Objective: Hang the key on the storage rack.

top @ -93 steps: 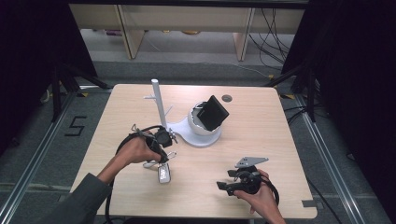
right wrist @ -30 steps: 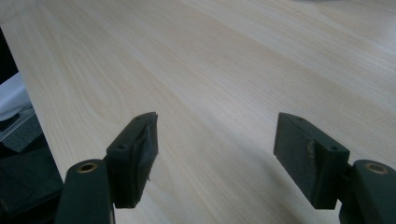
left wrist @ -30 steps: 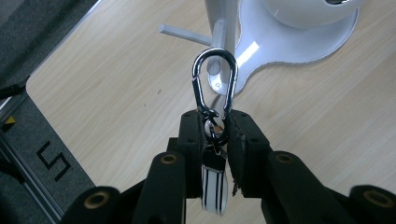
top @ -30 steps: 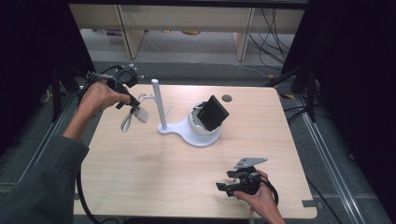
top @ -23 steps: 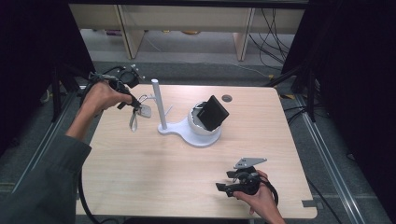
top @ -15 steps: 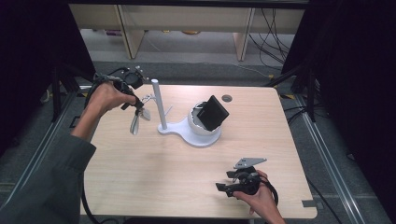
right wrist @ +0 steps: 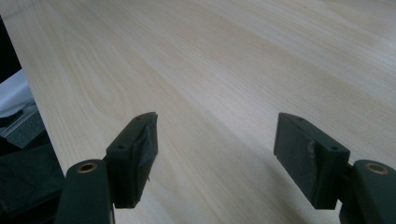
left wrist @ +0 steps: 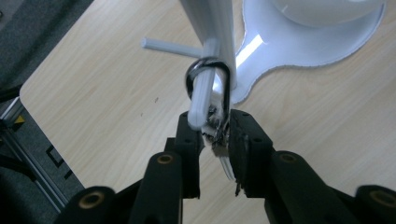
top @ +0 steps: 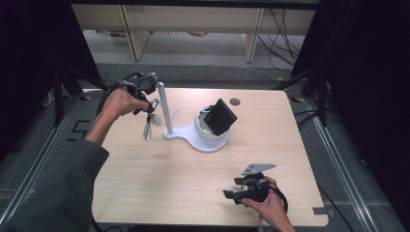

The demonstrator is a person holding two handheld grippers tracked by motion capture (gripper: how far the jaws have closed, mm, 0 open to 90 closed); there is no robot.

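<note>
At peg [left wrist: 201, 100], jaws gripping keyring [left wrist: 208, 79]

1. The stand [top: 196, 135] sits on the tabletop [top: 159, 183] a little toward 12 o'clock from centre, its base flat on the surface.
2. The post [top: 164, 106] rises from the base's 9 o'clock end; the bowl-shaped holder [top: 209, 133] occupies its 3 o'clock end.
3. A flat device [top: 220, 116] sits tilted in the holder.
4. A peg [left wrist: 203, 95] juts from the post, and the key ring [left wrist: 208, 84] is looped over it.
5. The keys [top: 149, 124] hang at 9 o'clock of the post, above the tabletop.
6. The left tongs [left wrist: 215, 135] sit just below the ring, at the keys.
7. The right tongs [top: 231, 195] lie at 5 o'clock, well apart from the stand.
</note>
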